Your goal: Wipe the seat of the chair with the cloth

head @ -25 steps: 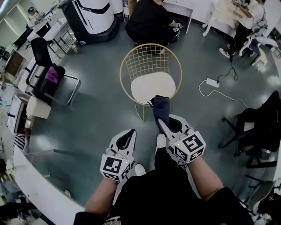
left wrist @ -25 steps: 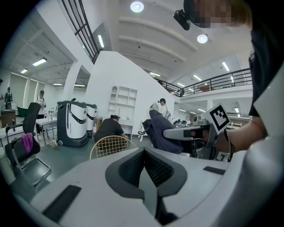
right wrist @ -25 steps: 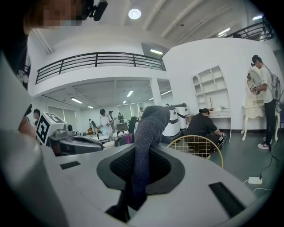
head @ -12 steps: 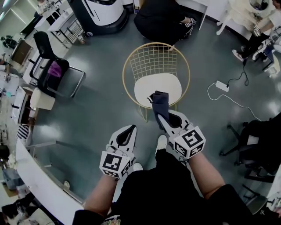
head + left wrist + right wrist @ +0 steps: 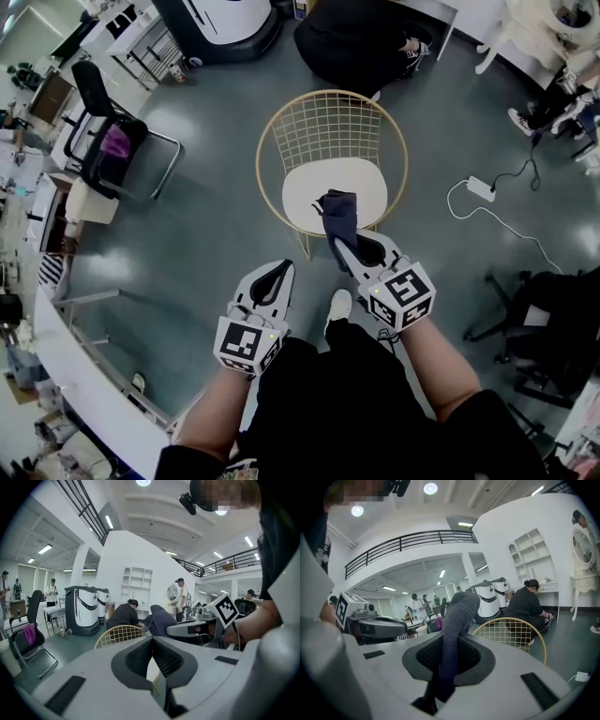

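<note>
A gold wire chair (image 5: 330,131) with a white round seat (image 5: 333,192) stands on the grey floor straight ahead. My right gripper (image 5: 339,241) is shut on a dark grey cloth (image 5: 339,216), which sticks up from the jaws and hangs over the seat's near edge. The right gripper view shows the cloth (image 5: 454,634) pinched between the pads, with the chair (image 5: 513,632) beyond. My left gripper (image 5: 279,272) is shut and empty, held lower left of the chair; its view shows the chair back (image 5: 119,635) and the right gripper (image 5: 197,627) with the cloth (image 5: 161,619).
A person in black (image 5: 361,42) crouches just behind the chair. A white machine (image 5: 220,19) stands at the back left, a black office chair (image 5: 108,141) to the left. A power strip with cable (image 5: 483,189) lies on the floor to the right. A white desk edge (image 5: 66,375) runs at lower left.
The view has shifted a little; both grippers and the cloth keep about the same place at the seat's near edge. The cloth stays gripped.
</note>
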The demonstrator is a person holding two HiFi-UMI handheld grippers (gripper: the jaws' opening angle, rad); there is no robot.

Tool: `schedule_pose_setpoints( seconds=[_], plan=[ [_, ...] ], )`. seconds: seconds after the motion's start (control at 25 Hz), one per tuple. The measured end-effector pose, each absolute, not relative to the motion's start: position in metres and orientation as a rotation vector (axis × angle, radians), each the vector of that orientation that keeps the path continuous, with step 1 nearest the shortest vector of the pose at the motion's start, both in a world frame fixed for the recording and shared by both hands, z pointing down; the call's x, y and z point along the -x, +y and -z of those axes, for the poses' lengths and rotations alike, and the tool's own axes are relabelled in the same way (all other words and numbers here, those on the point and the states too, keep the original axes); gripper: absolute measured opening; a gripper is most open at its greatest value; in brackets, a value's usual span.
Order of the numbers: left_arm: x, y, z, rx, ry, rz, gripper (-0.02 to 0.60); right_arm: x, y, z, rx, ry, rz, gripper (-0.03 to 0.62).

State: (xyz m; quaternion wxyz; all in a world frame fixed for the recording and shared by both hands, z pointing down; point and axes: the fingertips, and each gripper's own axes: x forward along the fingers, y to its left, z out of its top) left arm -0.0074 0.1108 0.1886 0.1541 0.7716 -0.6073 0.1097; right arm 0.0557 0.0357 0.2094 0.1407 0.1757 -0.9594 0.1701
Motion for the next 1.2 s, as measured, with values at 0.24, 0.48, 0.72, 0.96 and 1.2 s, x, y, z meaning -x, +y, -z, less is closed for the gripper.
schedule_pose_setpoints(
  seconds=[0.24, 0.48, 0.72, 0.96, 1.2],
  plan=[
    [0.004, 0.095, -0.198, -2.196, -1.738, -0.330, 0.012, -0.054, 0.015, -0.222, -0.486, -2.758, -0.503, 0.064],
    [0.011, 0.084, -0.209, -2.188, -1.726, -0.321, 0.012, -0.045, 0.001, -0.239, -0.496, -2.736, -0.528, 0.064],
    [0.027, 0.069, -0.230, -2.249, -1.665, -0.372, 0.012, -0.027, -0.012, -0.270, -0.522, -2.693, -0.557, 0.064],
    [0.054, 0.048, -0.260, -2.272, -1.587, -0.351, 0.012, 0.002, -0.024, -0.305, -0.569, -2.646, -0.585, 0.064],
    [0.079, 0.021, -0.288, -2.329, -1.506, -0.376, 0.012, 0.032, -0.037, -0.349, -0.600, -2.603, -0.614, 0.064]
  ],
)
